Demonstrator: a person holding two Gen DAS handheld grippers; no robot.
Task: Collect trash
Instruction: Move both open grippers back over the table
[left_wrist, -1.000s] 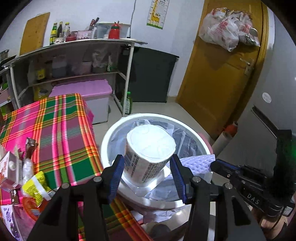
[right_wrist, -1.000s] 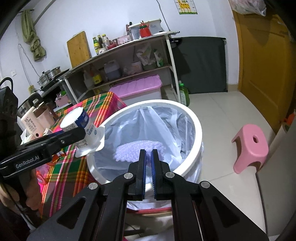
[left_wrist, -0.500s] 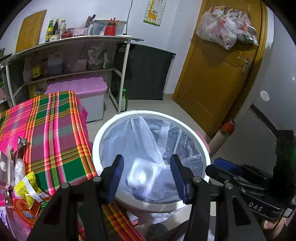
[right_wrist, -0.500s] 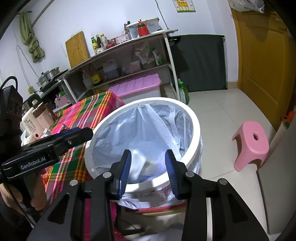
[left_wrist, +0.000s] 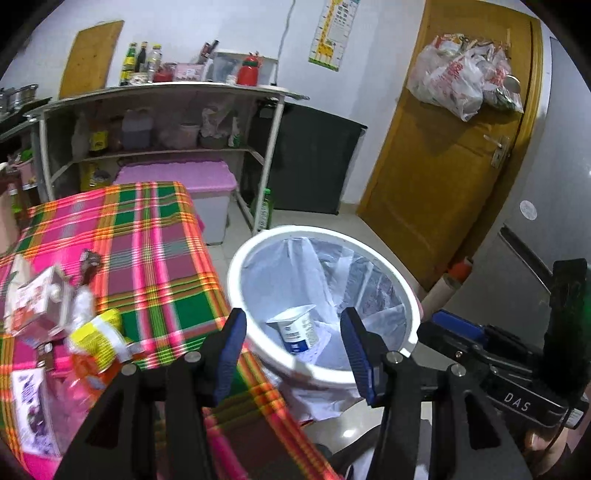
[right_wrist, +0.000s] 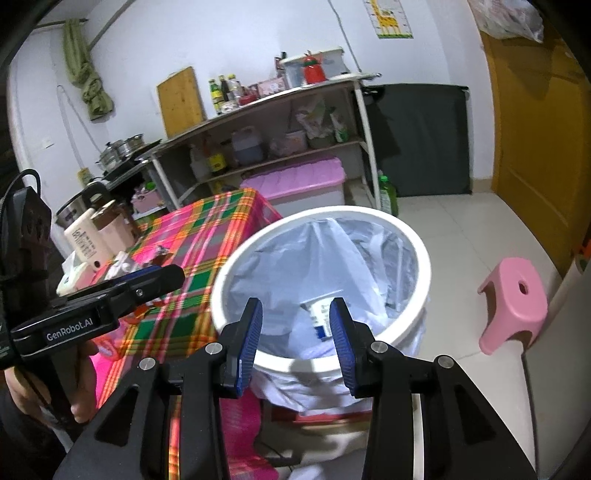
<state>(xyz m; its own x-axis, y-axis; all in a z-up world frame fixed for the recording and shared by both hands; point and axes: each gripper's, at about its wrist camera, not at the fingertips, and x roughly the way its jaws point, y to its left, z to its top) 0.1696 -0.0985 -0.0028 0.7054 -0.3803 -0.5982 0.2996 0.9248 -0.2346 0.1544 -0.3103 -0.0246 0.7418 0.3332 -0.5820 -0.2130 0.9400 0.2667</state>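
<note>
A: Now, left to right. On the table (left_wrist: 155, 236), at its left end, loose trash: a pink carton (left_wrist: 37, 302), a yellow wrapper (left_wrist: 98, 332), some clear plastic below it. That corner is blurred, so I may be misreading the items.

B: Handling?

A: Judged light and soft. The wrapper will crumple and may slide on the pads; best pinched at a folded edge. The carton looks thin-walled; take it across the narrow sides, gently, or it will buckle.

B: Left tongs (left_wrist: 293, 347)?

A: Partly open, nothing between the blue pads. They hang over the gap between table edge and bin.

B: And the bin?

A: White bin (left_wrist: 321, 232) with a clear liner, just beside the table. A yogurt cup (left_wrist: 295, 328) lies tilted inside, rim uppermost. Stiff at the rim, thin in the wall, empty I would guess.

B: Right tongs (right_wrist: 295, 332)?

A: Also partly open, empty, over the bin's near rim. The cup shows between the pads but sits well below them, untouched.
</note>
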